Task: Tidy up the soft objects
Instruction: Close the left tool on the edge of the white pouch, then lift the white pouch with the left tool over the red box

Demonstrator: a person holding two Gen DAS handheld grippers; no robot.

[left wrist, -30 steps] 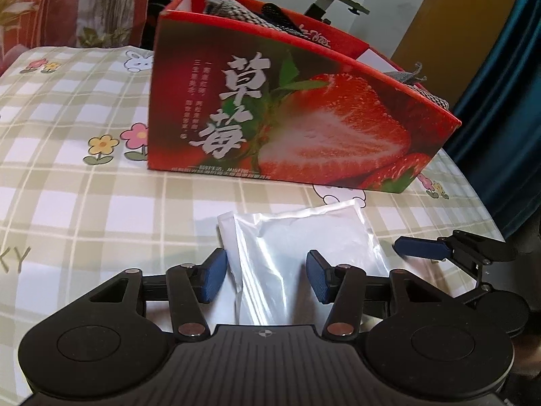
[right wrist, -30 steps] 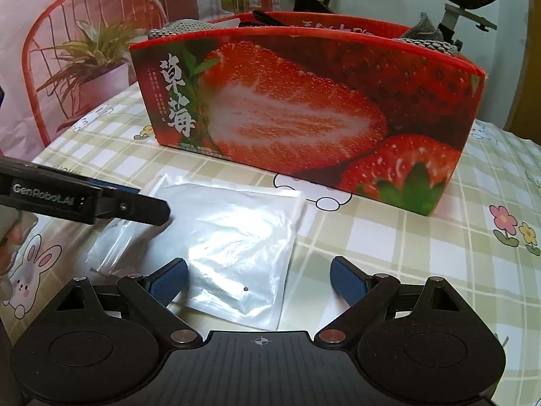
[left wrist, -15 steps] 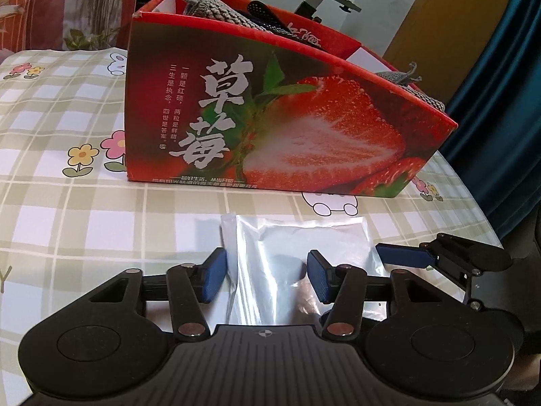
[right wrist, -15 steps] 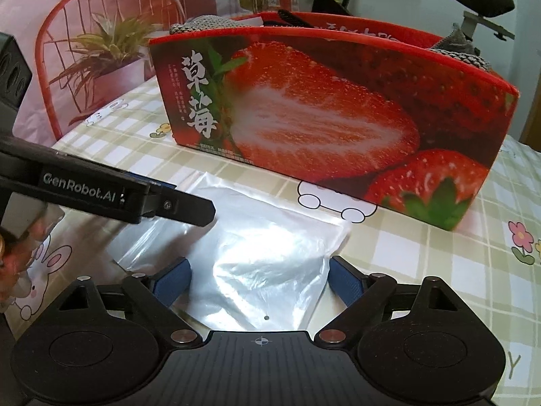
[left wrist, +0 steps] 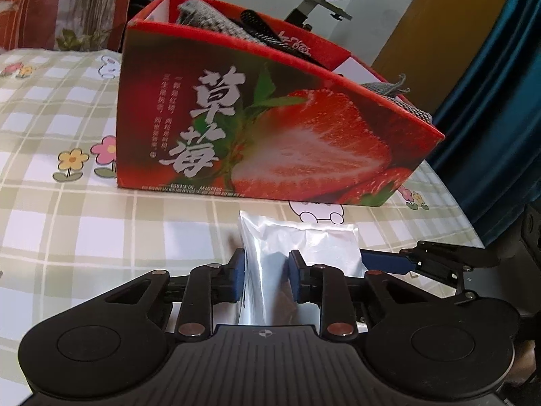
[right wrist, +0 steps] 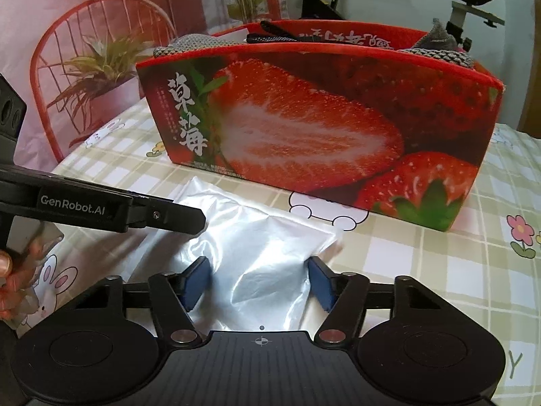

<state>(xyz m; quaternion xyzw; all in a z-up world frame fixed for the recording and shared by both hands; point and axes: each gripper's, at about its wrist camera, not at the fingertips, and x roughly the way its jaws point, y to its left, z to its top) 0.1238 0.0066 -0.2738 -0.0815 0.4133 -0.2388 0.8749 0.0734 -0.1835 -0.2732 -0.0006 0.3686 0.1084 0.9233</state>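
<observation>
A clear plastic bag [left wrist: 297, 247] lies before the strawberry box [left wrist: 270, 142] on the table [left wrist: 67, 230], its long axis running between the grippers. The left gripper [left wrist: 265, 279] is closing, pads pinching one end; the right gripper [right wrist: 258, 280], half open and closing, straddles the other without touching.

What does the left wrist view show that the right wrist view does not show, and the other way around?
Only the left wrist view: a dark blue curtain and the right gripper seen from the side.

Only the right wrist view: a red wire chair, a potted plant, a person's fingers and the left gripper seen from the side.

Both: the strawberry box with grey knitted items inside, the clear plastic bag on the checked tablecloth, and the jaws of both grippers closing around that bag.
</observation>
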